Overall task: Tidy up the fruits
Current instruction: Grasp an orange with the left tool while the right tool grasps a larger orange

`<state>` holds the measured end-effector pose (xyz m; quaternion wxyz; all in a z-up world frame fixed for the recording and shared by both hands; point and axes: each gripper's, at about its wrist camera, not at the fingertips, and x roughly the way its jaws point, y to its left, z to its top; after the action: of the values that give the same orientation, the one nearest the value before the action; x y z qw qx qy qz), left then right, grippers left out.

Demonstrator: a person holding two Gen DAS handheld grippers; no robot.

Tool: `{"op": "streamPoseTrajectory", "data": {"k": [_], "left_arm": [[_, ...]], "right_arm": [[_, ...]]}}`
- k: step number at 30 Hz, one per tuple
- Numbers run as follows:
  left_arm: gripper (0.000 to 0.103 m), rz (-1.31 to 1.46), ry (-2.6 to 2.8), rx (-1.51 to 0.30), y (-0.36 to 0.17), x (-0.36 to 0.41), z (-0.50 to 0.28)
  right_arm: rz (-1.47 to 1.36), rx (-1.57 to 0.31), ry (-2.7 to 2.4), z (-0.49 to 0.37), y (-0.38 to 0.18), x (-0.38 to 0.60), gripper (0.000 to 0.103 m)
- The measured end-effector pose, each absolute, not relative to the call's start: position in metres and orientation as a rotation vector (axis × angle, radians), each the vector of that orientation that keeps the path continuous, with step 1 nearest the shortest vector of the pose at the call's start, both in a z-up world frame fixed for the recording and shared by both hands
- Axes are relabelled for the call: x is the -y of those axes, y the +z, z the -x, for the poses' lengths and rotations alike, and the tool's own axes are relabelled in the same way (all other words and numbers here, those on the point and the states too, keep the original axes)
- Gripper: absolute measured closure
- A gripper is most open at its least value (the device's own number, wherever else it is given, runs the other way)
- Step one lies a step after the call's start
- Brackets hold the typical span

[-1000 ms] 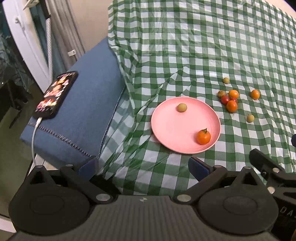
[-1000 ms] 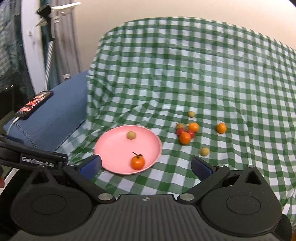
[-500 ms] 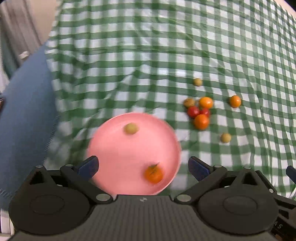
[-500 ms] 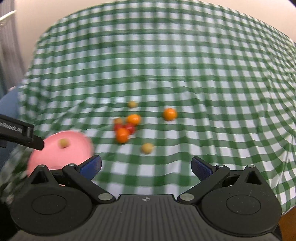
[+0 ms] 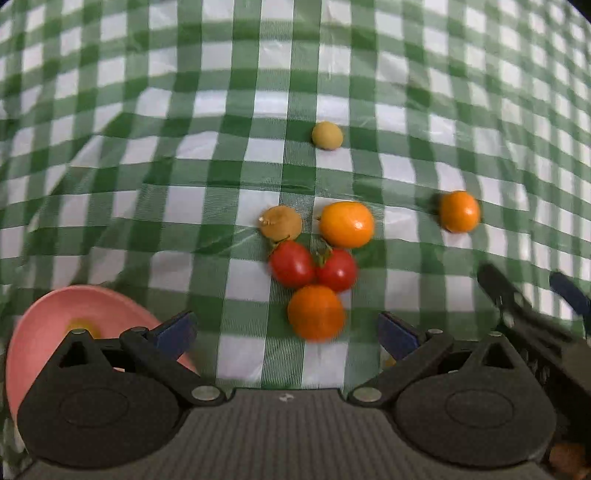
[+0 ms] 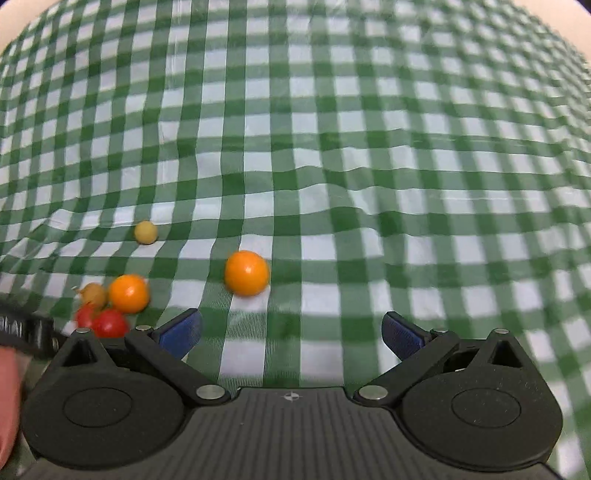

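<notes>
On the checked cloth, nearest: the left gripper [image 5: 286, 328] hung spread and empty, an orange fruit [image 5: 316, 312] just ahead of its gap.
Beside it: the right gripper [image 6: 291, 328] — also spread, holding nothing.
Left edge: pink plate [image 5: 40, 325], one fruit on it.
Middle: two red tomatoes [image 5: 312, 267] touching, orange and tan fruit behind.
Farther: lone orange fruit [image 6: 246, 273], small yellow one [image 5: 327, 136].
Step, I judged: approach — next, close on the nearest fruit.

Pretty much all you get is a wrinkly green-and-white checked cloth [image 6: 332, 155] over the surface, plus maybe a pale wall [image 6: 576, 11] far right.
</notes>
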<state>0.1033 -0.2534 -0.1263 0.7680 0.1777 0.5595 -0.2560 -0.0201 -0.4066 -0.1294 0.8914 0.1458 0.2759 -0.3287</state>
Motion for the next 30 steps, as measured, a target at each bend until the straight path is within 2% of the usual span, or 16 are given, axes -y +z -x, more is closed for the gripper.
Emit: {"op": "streamPoseTrajectory", "data": {"k": [7, 10, 16, 17, 18, 19, 20, 21, 30], "left_arm": [[0.0, -0.393, -0.516, -1.278, -0.166, 0.265, -0.123], [0.0, -0.432, -0.533, -1.228, -0.166, 0.267, -0.114], [0.001, -0.396, -0.51, -1.266, -0.164, 0.263, -0.119], [0.015, -0.381, -0.508, -1.273, -0.161, 0.261, -0.118], [0.021, -0.387, -0.51, -1.264, -0.157, 0.259, -0.118], [0.049, -0.404, -0.522, -1.242, -0.151, 0.26, -0.113], [0.066, -0.409, -0.553, -1.231, -0.146, 0.26, -0.11], [0.066, -0.403, -0.562, -1.232, -0.142, 0.258, -0.109], [0.066, -0.393, -0.639, -1.087, -0.084, 0.232, -0.071]], "right_arm": [[-0.268, -0.601, -0.647, -0.036, -0.166, 0.439, 0.001], [-0.256, -0.574, -0.645, -0.042, -0.169, 0.439, 0.001], [-0.239, -0.572, -0.649, -0.041, -0.171, 0.425, 0.001], [-0.233, -0.578, -0.65, -0.041, -0.17, 0.425, 0.002], [-0.231, -0.569, -0.645, -0.039, -0.168, 0.423, 0.016], [-0.222, -0.552, -0.63, -0.028, -0.164, 0.421, 0.044], [-0.204, -0.556, -0.62, -0.029, -0.162, 0.417, 0.06], [-0.196, -0.571, -0.629, -0.03, -0.159, 0.416, 0.064], [-0.321, -0.538, -0.667, 0.021, -0.116, 0.399, 0.064]]}}
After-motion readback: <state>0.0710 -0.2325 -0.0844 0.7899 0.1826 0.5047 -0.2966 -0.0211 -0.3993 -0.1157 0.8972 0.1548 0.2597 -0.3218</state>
